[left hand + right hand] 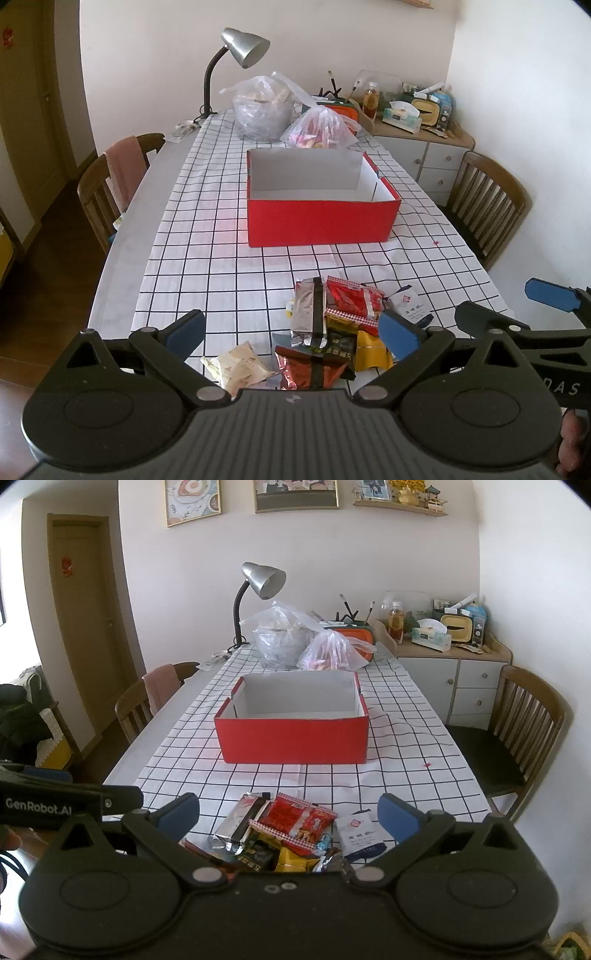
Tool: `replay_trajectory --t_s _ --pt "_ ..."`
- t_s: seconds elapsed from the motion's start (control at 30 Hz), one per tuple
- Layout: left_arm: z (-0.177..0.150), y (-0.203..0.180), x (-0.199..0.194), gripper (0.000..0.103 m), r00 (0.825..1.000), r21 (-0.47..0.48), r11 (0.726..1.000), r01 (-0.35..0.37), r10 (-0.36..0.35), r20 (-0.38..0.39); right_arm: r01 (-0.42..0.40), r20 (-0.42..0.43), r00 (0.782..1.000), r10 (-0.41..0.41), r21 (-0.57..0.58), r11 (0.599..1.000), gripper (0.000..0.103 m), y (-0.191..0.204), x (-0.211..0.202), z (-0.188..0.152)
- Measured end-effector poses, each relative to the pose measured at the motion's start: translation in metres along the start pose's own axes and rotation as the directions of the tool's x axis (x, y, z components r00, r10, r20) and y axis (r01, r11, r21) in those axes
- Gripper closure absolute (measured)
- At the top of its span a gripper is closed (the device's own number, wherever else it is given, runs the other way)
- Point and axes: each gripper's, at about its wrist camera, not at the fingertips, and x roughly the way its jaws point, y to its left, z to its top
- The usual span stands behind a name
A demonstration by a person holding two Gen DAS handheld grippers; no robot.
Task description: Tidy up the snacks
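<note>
A pile of snack packets [332,325] lies on the near end of the checked tablecloth; it also shows in the right wrist view [291,830]. It holds a red packet [352,301], a silver packet [308,312], a yellow one [371,350], a white sachet [408,304] and a cream packet [238,365]. An open red box [321,219], empty, stands beyond it mid-table, also in the right wrist view [293,738]. My left gripper [293,332] is open and empty above the pile. My right gripper [288,814] is open and empty just behind the pile.
Two plastic bags [264,109] [319,129] and a desk lamp [236,62] stand at the table's far end. Wooden chairs flank the table at left [110,181] and right [487,206]. A cluttered white cabinet [421,147] stands in the far right corner.
</note>
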Motion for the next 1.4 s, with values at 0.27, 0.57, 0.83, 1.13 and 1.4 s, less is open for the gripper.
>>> replay_trajectory --t_s 0.27,0.57,0.83,1.13,1.4 --pt "-0.001 0.003 0.000 0.002 1.000 -0.002 1.000 0.000 0.000 0.002 0.008 0.011 1.000 -0.008 -0.009 1.000 0.000 0.003 -0.002 0.001" --pt "0.001 0.005 0.000 0.003 1.000 -0.005 1.000 0.003 -0.003 0.002 0.013 0.017 1.000 -0.013 -0.015 1.000 0.000 0.005 -0.005 0.000" --pt "-0.001 0.002 0.004 0.003 1.000 0.016 1.000 -0.003 0.004 -0.024 0.029 0.005 1.000 -0.029 -0.018 0.999 0.000 0.007 -0.005 0.002" --pt "-0.006 0.005 0.007 0.002 0.999 0.012 1.000 0.025 -0.024 -0.032 0.012 -0.036 0.999 -0.013 -0.010 1.000 0.000 0.000 0.002 -0.001" --pt "-0.010 0.019 0.024 0.002 0.997 -0.056 0.998 0.015 -0.018 -0.071 0.002 -0.119 0.993 0.004 0.051 0.999 0.005 -0.024 0.029 -0.016"
